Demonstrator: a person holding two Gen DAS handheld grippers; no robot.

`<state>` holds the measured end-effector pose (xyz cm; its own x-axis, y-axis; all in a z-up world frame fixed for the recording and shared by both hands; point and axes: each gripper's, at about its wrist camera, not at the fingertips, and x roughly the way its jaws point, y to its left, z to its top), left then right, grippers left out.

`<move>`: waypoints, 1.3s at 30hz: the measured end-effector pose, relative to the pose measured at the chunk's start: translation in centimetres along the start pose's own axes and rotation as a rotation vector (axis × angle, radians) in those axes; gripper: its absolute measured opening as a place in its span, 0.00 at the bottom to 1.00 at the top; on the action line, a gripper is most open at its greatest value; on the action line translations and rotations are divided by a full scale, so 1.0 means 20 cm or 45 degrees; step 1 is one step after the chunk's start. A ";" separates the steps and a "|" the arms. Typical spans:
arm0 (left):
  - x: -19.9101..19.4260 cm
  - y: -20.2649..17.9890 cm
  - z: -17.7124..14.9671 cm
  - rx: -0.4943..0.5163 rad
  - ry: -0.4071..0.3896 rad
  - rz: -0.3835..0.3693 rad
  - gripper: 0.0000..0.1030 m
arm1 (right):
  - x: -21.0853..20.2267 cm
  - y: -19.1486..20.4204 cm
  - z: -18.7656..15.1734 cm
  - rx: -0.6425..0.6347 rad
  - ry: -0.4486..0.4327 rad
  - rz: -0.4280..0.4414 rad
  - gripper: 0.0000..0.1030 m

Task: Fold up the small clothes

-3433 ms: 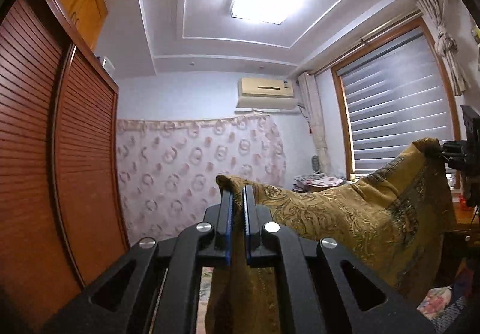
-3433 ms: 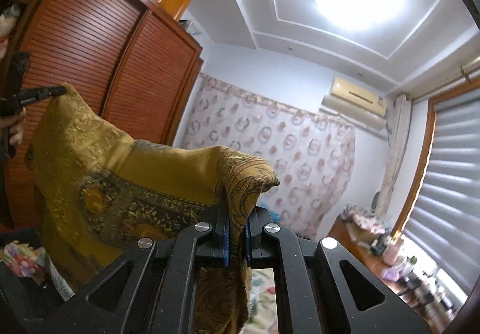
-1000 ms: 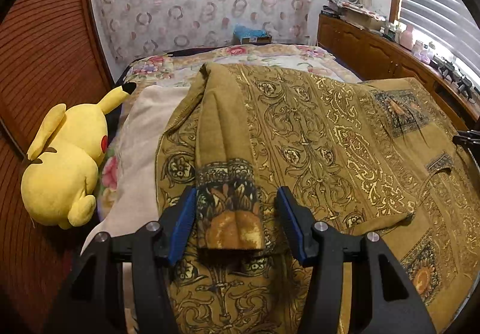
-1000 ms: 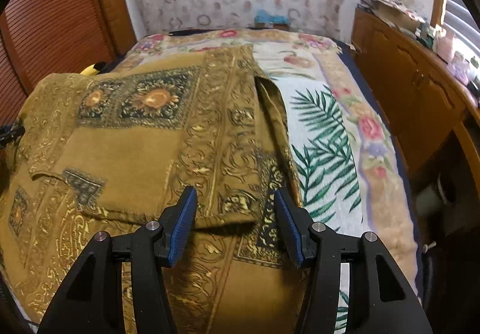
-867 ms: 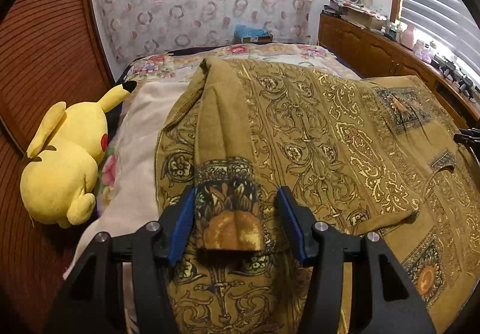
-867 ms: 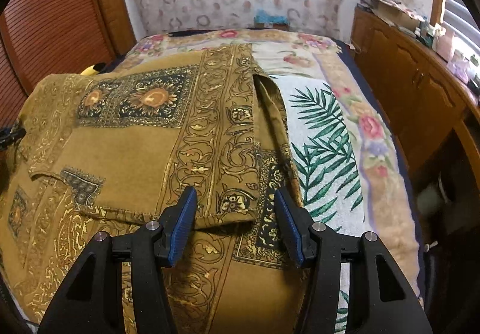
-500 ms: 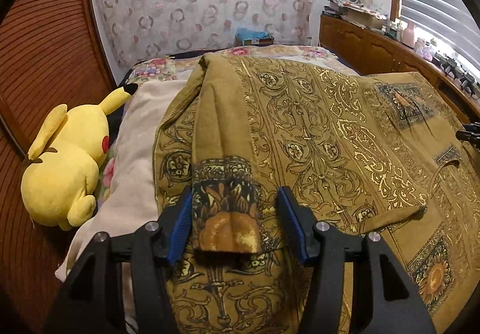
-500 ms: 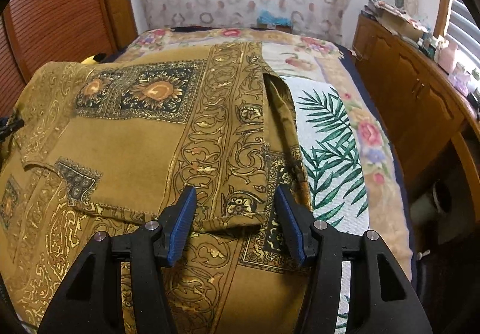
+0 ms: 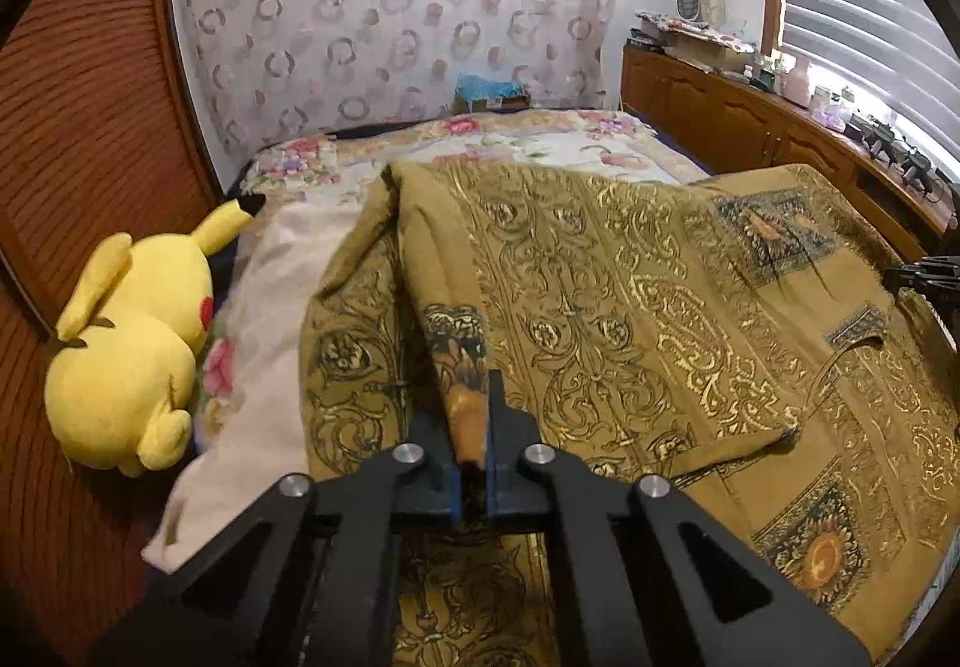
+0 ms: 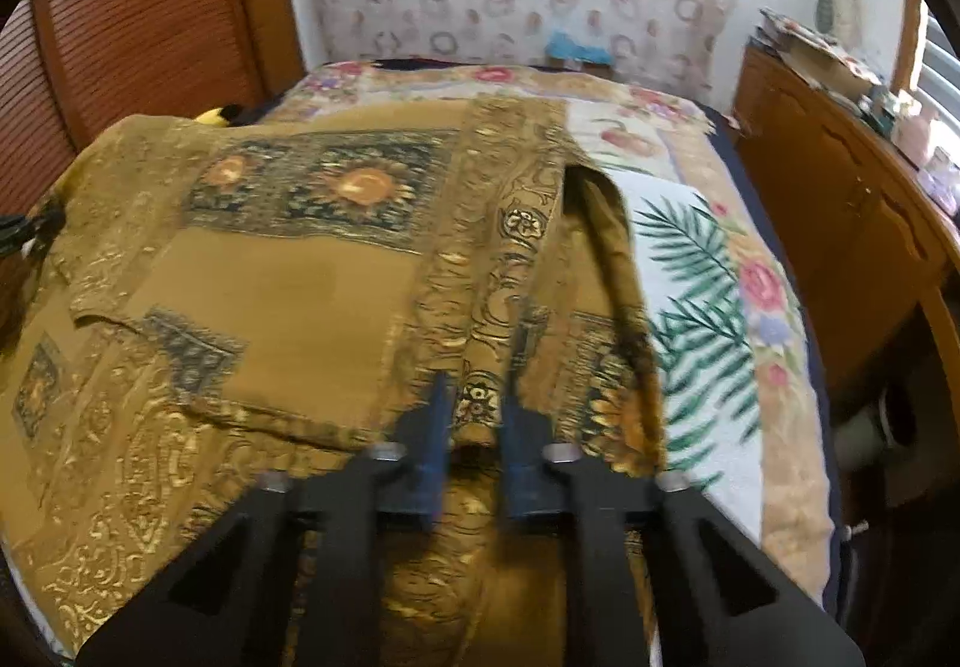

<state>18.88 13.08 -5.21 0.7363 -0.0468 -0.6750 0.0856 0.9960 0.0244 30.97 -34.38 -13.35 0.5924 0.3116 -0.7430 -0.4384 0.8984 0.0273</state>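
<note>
A golden-brown patterned cloth lies spread over the bed, its near edge doubled back on itself. My left gripper is closing and pinches a folded corner of it near the cloth's left side; the fabric rises in a ridge between the blue pads. In the right wrist view the same cloth fills the left and middle. My right gripper, blurred, is closing on the doubled edge at the cloth's right side, with fabric bunched between its pads. Each gripper's tip shows at the other view's edge.
A yellow plush toy lies left of the cloth beside a pale blanket. The floral bedspread shows bare to the right. A wooden cabinet runs along the right side, a slatted wardrobe along the left.
Both grippers stood open over the cloth's folded edge; now both have closed on it. The left corner has been gathered into a raised ridge.
</note>
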 end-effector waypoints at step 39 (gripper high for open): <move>-0.85 -0.10 -0.61 -0.207 -0.177 -0.076 0.00 | -0.92 0.19 -0.47 0.023 -0.290 0.050 0.02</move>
<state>-2.02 12.90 -2.75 0.8196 -0.1046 -0.5633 0.0304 0.9897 -0.1396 11.98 -39.55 -5.83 0.7133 0.4068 -0.5707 -0.4532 0.8889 0.0670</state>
